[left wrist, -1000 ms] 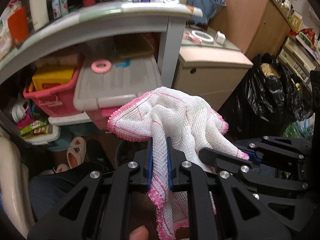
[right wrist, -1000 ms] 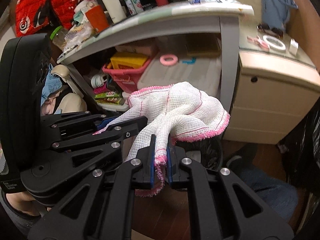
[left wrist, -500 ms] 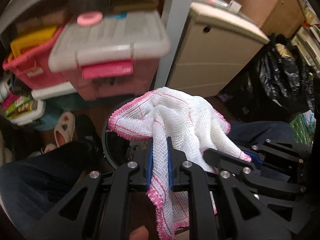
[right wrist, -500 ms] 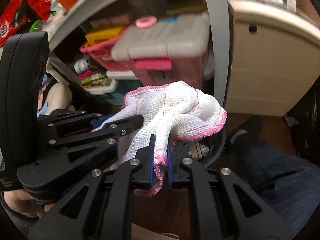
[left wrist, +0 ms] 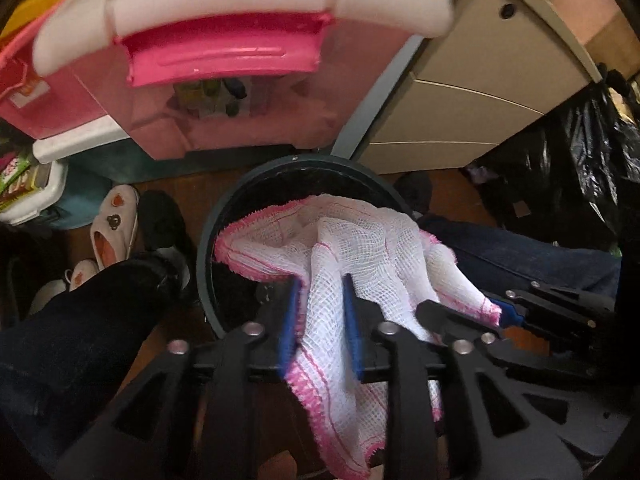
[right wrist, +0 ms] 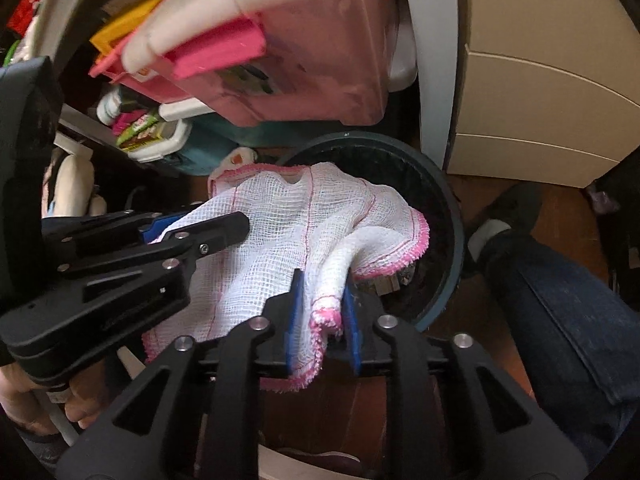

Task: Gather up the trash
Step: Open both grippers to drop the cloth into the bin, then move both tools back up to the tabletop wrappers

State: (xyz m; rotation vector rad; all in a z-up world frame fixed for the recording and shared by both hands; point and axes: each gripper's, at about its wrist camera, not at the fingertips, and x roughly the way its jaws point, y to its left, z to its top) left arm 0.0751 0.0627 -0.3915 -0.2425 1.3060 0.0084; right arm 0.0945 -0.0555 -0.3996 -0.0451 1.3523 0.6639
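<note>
A white mesh cloth (left wrist: 360, 256) with a pink fringe is bunched up between both grippers. My left gripper (left wrist: 320, 292) is shut on one part of it. My right gripper (right wrist: 322, 288) is shut on another fold; the cloth also shows in the right wrist view (right wrist: 288, 216). The cloth hangs over the mouth of a round dark trash bin (left wrist: 208, 232) on the floor, seen in the right wrist view too (right wrist: 448, 200). Some scraps lie in the bin (right wrist: 384, 284). The left gripper's fingers (right wrist: 216, 228) reach in from the left in the right wrist view.
A pink storage box (left wrist: 224, 92) with a white lid sits under the desk just beyond the bin. A grey desk leg (left wrist: 368, 120) and a beige drawer cabinet (left wrist: 472, 112) stand behind. Black trash bags (left wrist: 580, 160) are at the right. Legs and shoes (left wrist: 112, 232) flank the bin.
Both grippers have dropped with the cloth from desk height down to the bin's mouth. The pink box now fills the top of the views. Both grips on the cloth look a little wider.
</note>
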